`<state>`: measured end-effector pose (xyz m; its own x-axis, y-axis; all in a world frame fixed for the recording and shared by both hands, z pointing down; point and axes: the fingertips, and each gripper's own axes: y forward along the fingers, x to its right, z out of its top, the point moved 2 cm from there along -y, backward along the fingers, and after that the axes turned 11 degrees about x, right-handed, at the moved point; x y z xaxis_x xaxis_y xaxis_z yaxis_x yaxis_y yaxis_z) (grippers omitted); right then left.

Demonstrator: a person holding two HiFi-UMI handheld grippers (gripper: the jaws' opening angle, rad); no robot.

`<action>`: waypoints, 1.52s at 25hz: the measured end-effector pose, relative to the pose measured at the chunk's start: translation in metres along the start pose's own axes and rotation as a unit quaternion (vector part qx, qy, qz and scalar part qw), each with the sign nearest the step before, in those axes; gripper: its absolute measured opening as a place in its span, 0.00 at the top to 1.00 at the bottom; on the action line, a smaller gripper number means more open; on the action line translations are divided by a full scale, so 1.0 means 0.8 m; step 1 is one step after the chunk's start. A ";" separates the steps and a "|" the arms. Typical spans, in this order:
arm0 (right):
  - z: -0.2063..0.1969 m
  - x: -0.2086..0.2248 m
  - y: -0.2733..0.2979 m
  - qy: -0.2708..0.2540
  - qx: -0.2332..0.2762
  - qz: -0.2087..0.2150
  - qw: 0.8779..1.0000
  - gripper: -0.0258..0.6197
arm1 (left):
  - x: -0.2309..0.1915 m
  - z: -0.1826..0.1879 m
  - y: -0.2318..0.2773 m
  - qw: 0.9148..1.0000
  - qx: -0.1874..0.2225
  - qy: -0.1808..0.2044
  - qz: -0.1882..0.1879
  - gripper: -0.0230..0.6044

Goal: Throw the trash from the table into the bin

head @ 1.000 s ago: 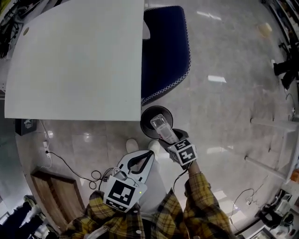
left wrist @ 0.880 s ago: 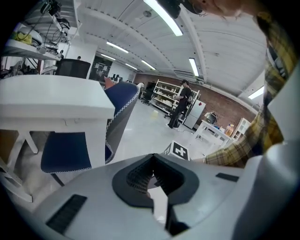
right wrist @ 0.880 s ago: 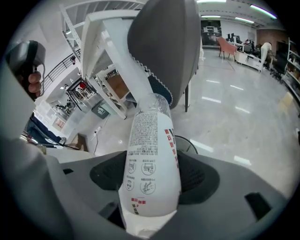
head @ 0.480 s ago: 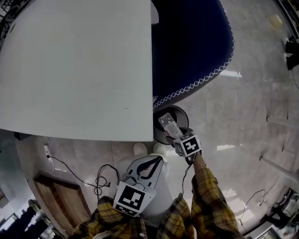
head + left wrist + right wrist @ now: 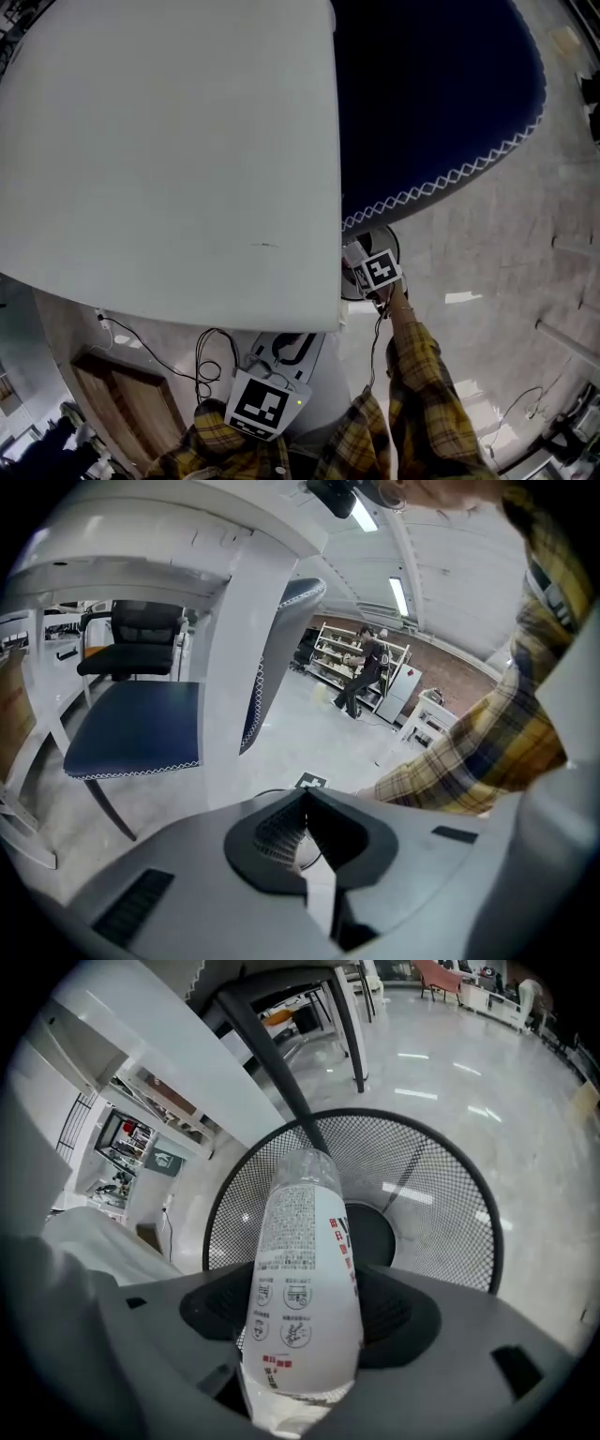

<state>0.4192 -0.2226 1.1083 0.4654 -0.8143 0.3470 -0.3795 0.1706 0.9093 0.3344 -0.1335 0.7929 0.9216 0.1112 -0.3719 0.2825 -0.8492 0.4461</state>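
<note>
— At 6 o'clock, nearest?
— Left gripper (image 5: 286,349): jaws together, empty.
— Farther, 1 o'clock?
— Right gripper (image 5: 359,261): clamped on bottle (image 5: 302,1269), lowered since a second ago over bin (image 5: 431,1194) beside table (image 5: 169,141). Release looks due.

Bright, even overhead strip light (image 5: 398,594), floor (image 5: 450,1072) glare, heavy fisheye edge warp.

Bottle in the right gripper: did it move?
Yes. The bottle has slid further in over the mesh bin, toward its middle.
</note>
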 end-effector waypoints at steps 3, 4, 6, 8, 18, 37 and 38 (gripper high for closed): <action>0.000 -0.002 0.020 -0.002 -0.006 0.000 1.000 0.48 | -0.007 -0.006 -0.007 1.000 0.005 -0.002 0.004 0.95; 0.004 -0.005 0.021 0.002 -0.003 0.002 1.000 0.48 | -0.008 -0.005 -0.009 1.000 0.006 -0.001 0.004 0.95; 0.015 -0.016 0.018 0.020 0.012 0.014 1.000 0.48 | -0.007 -0.003 -0.016 1.000 0.002 -0.001 0.002 0.95; 0.022 -0.024 0.009 0.030 0.029 0.017 0.999 0.47 | -0.003 0.002 -0.023 1.000 0.005 -0.006 0.003 0.95; 0.008 -0.020 -0.085 0.036 0.030 -0.001 0.999 0.47 | 0.047 0.058 -0.036 1.000 -0.011 -0.019 0.000 0.95; 0.077 -0.136 -0.374 0.100 0.156 0.056 0.981 0.49 | 0.145 0.270 -0.105 0.999 0.046 0.028 0.000 0.95; 0.084 -0.142 -0.394 0.096 0.174 0.060 0.978 0.52 | 0.148 0.282 -0.108 0.998 0.054 0.026 0.003 0.95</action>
<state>0.4319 -0.2212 0.7668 0.5290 -0.6756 0.5135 -0.6746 0.0323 0.7375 0.3591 -0.1635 0.5267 0.9369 0.1296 -0.3248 0.2482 -0.9007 0.3566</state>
